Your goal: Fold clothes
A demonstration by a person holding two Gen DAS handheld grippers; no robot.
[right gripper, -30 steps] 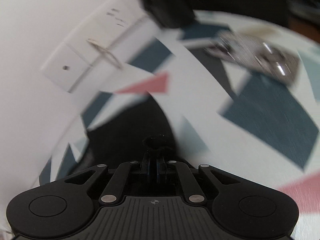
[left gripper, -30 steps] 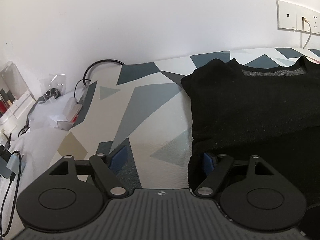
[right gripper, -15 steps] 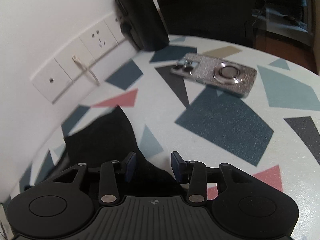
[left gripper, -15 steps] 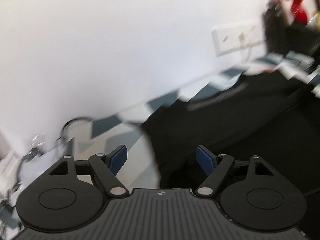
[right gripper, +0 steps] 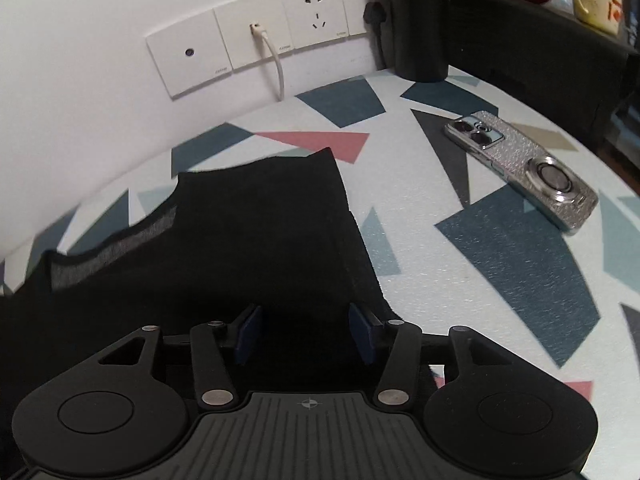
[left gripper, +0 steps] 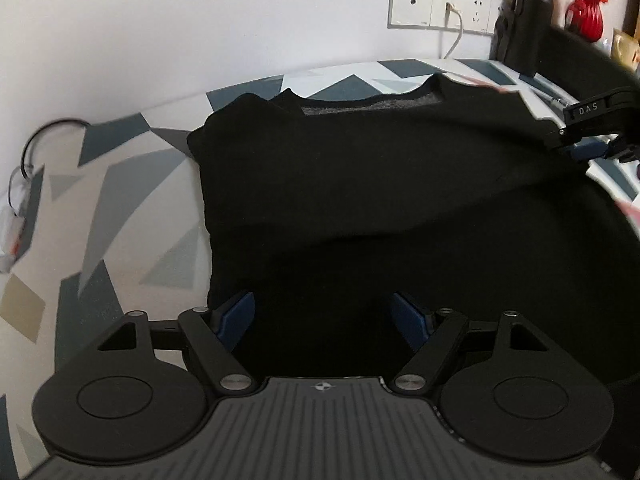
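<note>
- The black garment (left gripper: 380,184) lay flat on the patterned tabletop (left gripper: 132,200), neckline toward the wall.
- The left gripper (left gripper: 324,316) hung over the garment's near part, jaws spread wide, nothing between them.
- The right gripper (right gripper: 306,334) sat over the garment's right edge, jaws parted and empty.
- A phone (right gripper: 524,170) in a glittery case lay on the table right of the garment, well apart.
- A white cable (right gripper: 276,68) ran from the wall sockets (right gripper: 256,50); a dark cylinder (right gripper: 416,20) stood nearby.
</note>
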